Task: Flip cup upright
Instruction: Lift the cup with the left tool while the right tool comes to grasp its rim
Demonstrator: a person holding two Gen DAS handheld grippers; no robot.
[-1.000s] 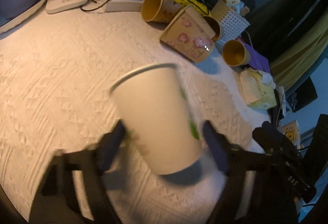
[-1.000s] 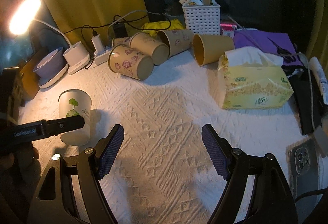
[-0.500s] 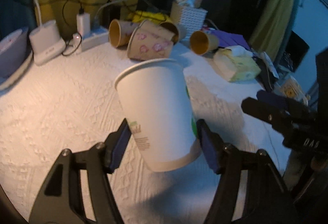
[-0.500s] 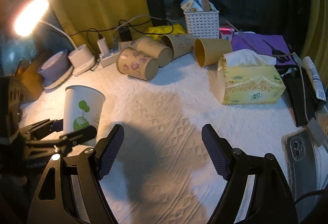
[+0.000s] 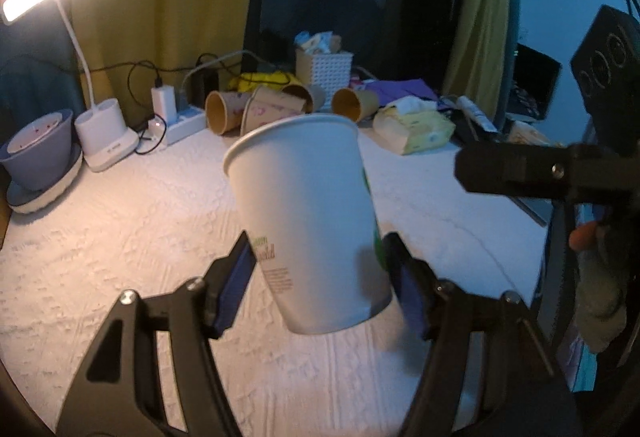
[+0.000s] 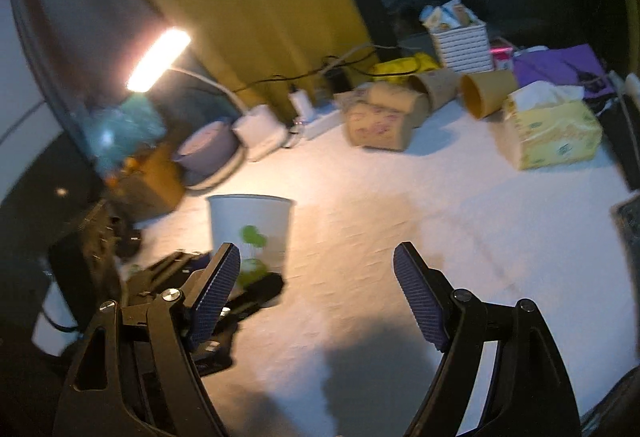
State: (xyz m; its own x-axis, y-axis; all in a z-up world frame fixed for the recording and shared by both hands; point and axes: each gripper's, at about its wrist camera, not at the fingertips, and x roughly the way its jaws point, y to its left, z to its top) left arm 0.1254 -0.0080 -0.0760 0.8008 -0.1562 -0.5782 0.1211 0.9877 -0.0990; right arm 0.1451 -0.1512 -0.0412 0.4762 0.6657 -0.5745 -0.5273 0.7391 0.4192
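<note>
The left claw [image 5: 320,285] is closed on a white paper cup [image 5: 308,221], its two blue-padded fingers [image 5: 236,285] pressing the lower wall on either side just above the base. The cup is mouth up, its open rim at the top and its narrower base down near the fingers, and it leans a little to the left in the left wrist view. Its wall is plain white with small green and tan lettering low on the side by the left finger and a green print wrapping round by the right finger; in the right wrist view that print reads as a small green sprout on the cup [image 6: 250,233], which looks upright there though blurred. Whether the base touches the white textured cloth [image 5: 120,229] below cannot be told. The right claw [image 6: 316,285] holds nothing, its fingers spread wide, with the cup just ahead of its left finger. Beyond the held cup, far ahead of the left claw, several brown paper cups [image 5: 260,109] lie on their sides in a cluster, with a yellow tissue pack [image 5: 416,129] to their right and a white basket [image 5: 324,71] behind them. To the front left of the claw stand a lit desk lamp [image 5: 100,133] and a grey bowl [image 5: 38,153].
</note>
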